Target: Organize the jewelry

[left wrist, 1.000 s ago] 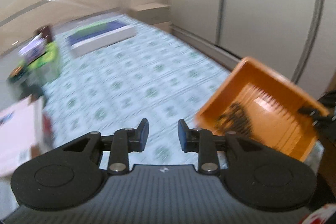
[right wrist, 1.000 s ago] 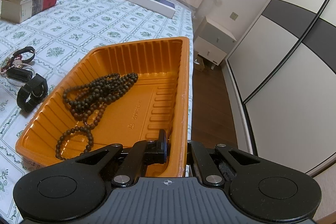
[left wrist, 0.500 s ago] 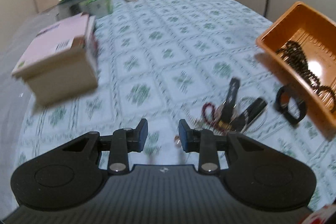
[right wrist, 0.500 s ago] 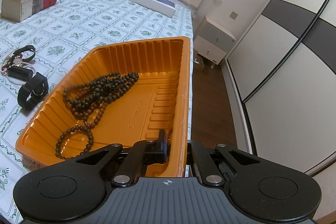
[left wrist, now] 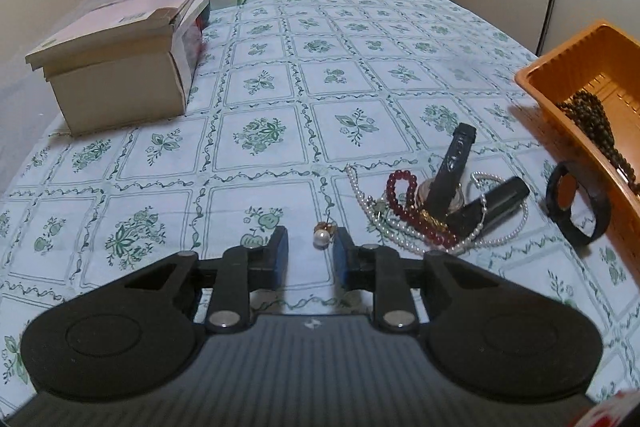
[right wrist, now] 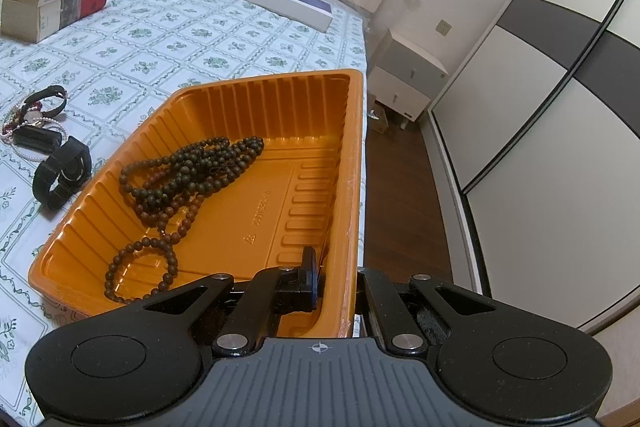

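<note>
1. Right now the left gripper (left wrist: 310, 254) sits low over the floral tablecloth (left wrist: 256, 99), jaws partly apart and just been closing; a pearl earring (left wrist: 321, 237) lies on the cloth between the fingertips, nearer the right pad, not visibly pinched.
2. Jewelry pile (left wrist: 436, 211) at 2 o'clock from the left gripper, just beside it: white pearl strand (left wrist: 362, 197), red bead bracelet (left wrist: 400, 195), a black watch (left wrist: 454, 167) standing tilted in the tangle.
3. Black band (left wrist: 576, 203) farther at 3 o'clock, apart from the pile, just beside the orange tray (left wrist: 560, 115).
4. Right gripper (right wrist: 336, 283) is clamped on the orange tray's (right wrist: 356, 155) right-hand rim, one finger inside the wall, one outside.
5. Dark bead necklace (right wrist: 192, 175) lies inside the tray, at 10–11 o'clock from the right gripper, well clear of its fingers.
6. Right view: black band (right wrist: 62, 173) on the cloth outside the tray's left wall, at 9 o'clock.
7. Cardboard box (left wrist: 120, 75) at 10 o'clock from the left gripper, well apart.
</note>
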### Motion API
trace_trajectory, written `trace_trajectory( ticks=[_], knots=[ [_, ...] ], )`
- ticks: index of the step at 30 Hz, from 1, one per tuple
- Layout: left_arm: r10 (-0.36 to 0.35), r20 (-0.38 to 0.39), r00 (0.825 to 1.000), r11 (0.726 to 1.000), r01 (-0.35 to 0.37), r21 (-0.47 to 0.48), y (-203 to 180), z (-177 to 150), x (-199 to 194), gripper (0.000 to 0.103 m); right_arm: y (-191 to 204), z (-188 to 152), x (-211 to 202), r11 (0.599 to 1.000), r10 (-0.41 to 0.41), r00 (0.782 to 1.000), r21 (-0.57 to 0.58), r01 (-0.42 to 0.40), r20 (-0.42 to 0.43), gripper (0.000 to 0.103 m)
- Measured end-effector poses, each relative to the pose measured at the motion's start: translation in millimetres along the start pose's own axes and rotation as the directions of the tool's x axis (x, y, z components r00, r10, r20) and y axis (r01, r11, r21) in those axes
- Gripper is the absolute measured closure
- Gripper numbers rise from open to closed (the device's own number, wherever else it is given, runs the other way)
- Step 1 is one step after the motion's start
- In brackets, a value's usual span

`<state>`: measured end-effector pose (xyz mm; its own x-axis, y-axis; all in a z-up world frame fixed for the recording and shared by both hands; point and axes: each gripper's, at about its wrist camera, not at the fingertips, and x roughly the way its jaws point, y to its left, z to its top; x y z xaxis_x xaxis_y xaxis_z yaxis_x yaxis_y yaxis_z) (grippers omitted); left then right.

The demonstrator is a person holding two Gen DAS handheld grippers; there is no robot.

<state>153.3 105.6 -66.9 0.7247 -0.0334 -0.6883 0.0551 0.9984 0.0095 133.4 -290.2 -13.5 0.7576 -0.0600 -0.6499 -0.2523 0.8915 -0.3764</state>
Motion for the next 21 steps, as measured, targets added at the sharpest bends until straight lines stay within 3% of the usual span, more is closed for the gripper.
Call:
trace_trajectory(
  ticks=[7, 13, 21],
  knots=[
    [0.003, -0.002, 1.000, 1.000, -0.003, -0.012, 0, -1, 4, 0.096, 0, 0, 0, 1.000, -0.002, 1.000, 0.001, 0.002, -0.003, 0.100],
    [0.001, -0.003, 1.000, 1.000, -0.001, -0.009, -3, 2, -2, 0.096, 1, -1, 2, 1.000, -0.002, 1.000, 0.006, 0.002, -0.002, 0.100],
    [-0.033, 0.062, 0.998, 0.999, 0.031, 0.018, -25, 6, -27, 0.096, 1, -2, 2, 1.000, -0.002, 1.000, 0.008, 0.002, -0.003, 0.100]
  ],
)
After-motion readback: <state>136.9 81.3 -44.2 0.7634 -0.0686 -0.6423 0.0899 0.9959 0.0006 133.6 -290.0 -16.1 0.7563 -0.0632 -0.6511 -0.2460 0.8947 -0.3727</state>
